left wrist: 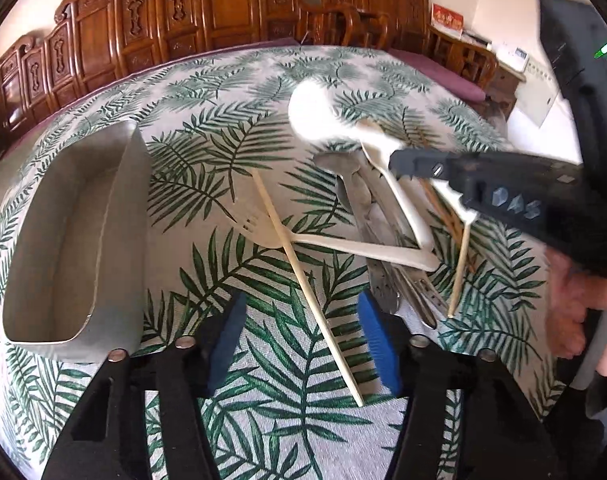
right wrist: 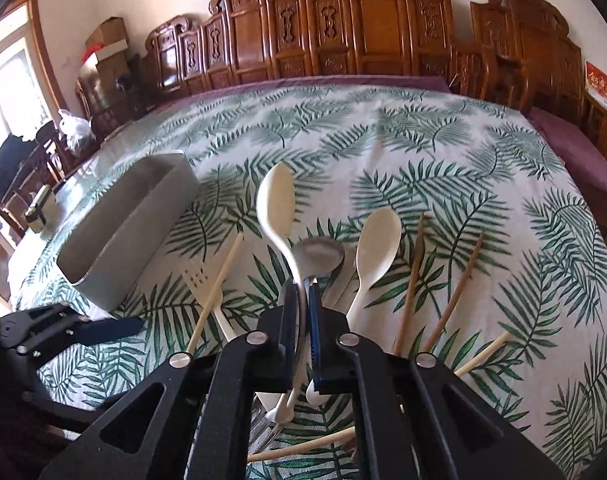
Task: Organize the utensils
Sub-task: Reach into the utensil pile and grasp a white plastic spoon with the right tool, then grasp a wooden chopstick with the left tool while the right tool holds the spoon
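one white spoon (right wrist: 277, 216) is being pinched in the closed right claw (right wrist: 303, 300), needing a clean lift to the grey tray (right wrist: 115, 236) while the half-open, empty left claw (left wrist: 303, 340) is straddling a chopstick (left wrist: 303, 280).

Two cream plastic spoons (right wrist: 377, 240): one in the right jaws, one just right of them. One cream fork (right wrist: 201, 286) to their left. One metal spoon (right wrist: 319, 254) ahead; the metal handles beneath cannot be counted. Two brown chopsticks (right wrist: 411, 280), three pale chopsticks (right wrist: 215, 292). One grey container (right wrist: 131, 236).
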